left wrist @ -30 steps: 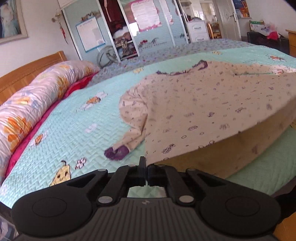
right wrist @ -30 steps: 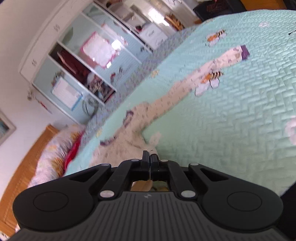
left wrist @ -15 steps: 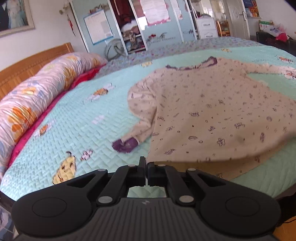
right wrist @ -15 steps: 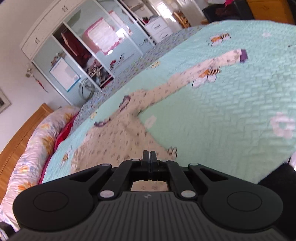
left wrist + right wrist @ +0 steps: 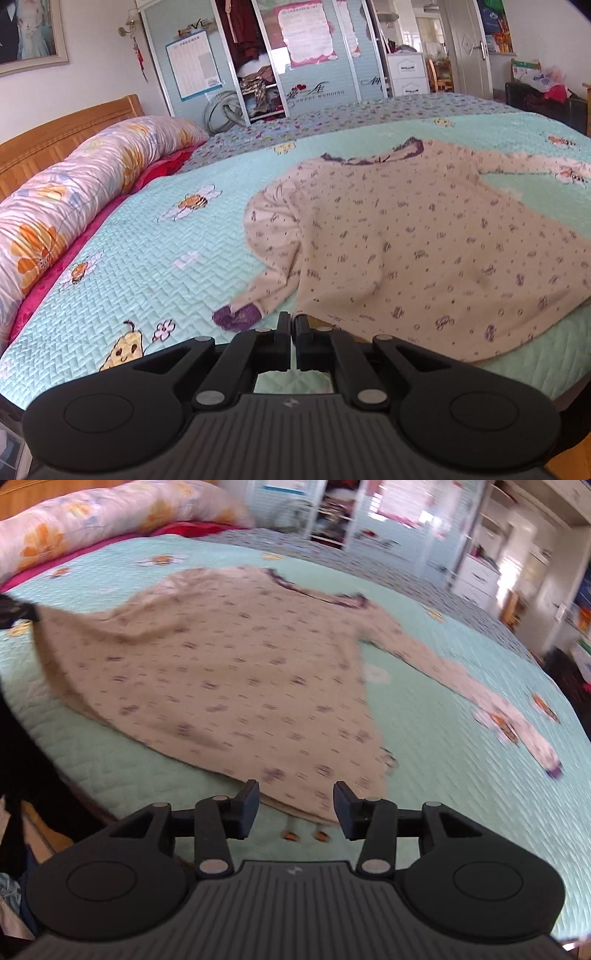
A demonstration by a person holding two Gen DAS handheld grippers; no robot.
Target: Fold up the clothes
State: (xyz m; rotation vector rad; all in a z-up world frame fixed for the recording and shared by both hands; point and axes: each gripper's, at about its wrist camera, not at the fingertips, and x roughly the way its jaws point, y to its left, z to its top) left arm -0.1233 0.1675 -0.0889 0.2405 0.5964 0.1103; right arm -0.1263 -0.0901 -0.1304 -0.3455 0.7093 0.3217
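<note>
my left gripper [image 5: 293, 325] pinches the hem of the cream, purple-printed long-sleeved top [image 5: 424, 251] spread on the quilted mint bedspread [image 5: 147, 258] — my right gripper [image 5: 295, 805], jaws opening, holds nothing; i'd lay this corner flat before folding.

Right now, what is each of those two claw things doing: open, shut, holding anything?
Left gripper: shut, pinching the hem corner of the beige top.
Right gripper: jaws opening, nothing held between them; the top lies just ahead.

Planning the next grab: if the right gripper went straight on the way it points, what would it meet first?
Most likely the near hem of the top, which lies just ahead of the right gripper. Its jaws are opening with nothing between them. Motion blur makes the depth uncertain.
</note>
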